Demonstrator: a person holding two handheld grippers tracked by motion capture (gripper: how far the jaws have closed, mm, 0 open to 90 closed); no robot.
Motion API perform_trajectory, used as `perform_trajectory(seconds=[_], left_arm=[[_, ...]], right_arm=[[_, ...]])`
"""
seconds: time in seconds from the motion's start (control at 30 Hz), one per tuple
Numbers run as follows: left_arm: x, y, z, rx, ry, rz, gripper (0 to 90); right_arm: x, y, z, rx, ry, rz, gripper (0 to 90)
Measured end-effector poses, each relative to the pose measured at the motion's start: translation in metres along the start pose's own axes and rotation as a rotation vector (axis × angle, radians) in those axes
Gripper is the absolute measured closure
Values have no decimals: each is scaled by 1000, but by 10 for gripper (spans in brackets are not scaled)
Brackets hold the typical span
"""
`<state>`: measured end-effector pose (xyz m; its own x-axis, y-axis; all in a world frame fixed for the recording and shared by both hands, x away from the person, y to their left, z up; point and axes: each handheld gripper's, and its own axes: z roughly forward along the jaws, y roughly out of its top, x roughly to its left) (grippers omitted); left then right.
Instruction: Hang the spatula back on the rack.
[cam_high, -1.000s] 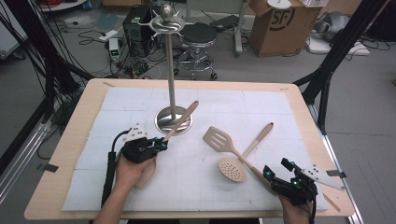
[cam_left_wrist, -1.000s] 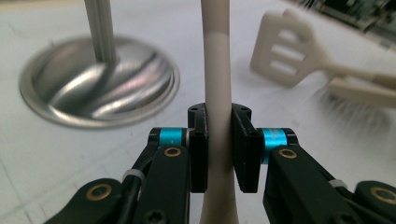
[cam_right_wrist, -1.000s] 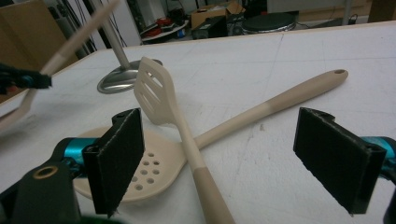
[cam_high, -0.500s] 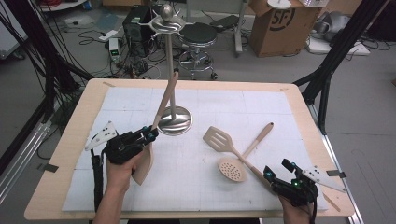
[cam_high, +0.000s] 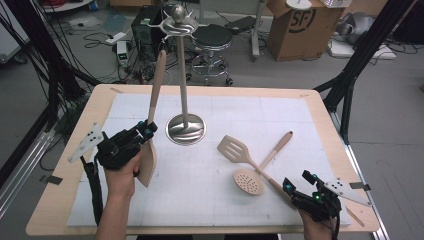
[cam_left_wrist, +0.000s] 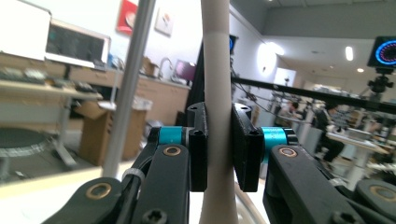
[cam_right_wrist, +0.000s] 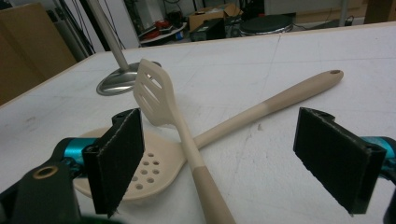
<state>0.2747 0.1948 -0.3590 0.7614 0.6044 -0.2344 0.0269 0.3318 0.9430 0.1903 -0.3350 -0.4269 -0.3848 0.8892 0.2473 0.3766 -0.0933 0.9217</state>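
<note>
While bare mat lies around it at lower left, your left gripper (cam_high: 145, 131) clamps the spatula (cam_high: 150, 150) handle; your right gripper (cam_high: 296, 186) gapes empty.

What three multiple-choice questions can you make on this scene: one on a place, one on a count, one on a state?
1. Where does the slotted turner lie?
A. right of the stand's base
B. hanging on the stand
C. left of the left gripper

2. How many utensils lie on the table mat?
A. one
B. two
C. four

3. How is the right gripper?
A. shut on a handle
B. open, holding nothing
C. shut, holding nothing

Answers: 1 A, it lies flat beside the stand, crossing the perforated spoon. 2 B, turner and spoon; the third, a spatula, is clamped upright in the left gripper. 3 B, its pads stand wide apart above the turner's handle.
</note>
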Motion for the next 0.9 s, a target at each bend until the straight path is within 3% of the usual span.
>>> perform_trajectory(seconds=[0.07, 0.1, 0.47, 0.7, 0.9], left_arm=[[-1, 5, 3, -7, 12, 9, 784], [-2, 9, 5, -1, 34, 32, 784], [4, 25, 16, 32, 97, 69, 784], [7, 27, 27, 68, 95, 78, 784], [12, 20, 30, 97, 131, 65, 784]], right_arm=[[0, 0, 1, 0, -2, -3, 154], [1, 0, 1, 3, 1, 0, 154], [0, -1, 2, 10, 8, 0, 154], [0, -1, 1, 5, 4, 3, 154], [0, -1, 0, 7, 3, 4, 154]])
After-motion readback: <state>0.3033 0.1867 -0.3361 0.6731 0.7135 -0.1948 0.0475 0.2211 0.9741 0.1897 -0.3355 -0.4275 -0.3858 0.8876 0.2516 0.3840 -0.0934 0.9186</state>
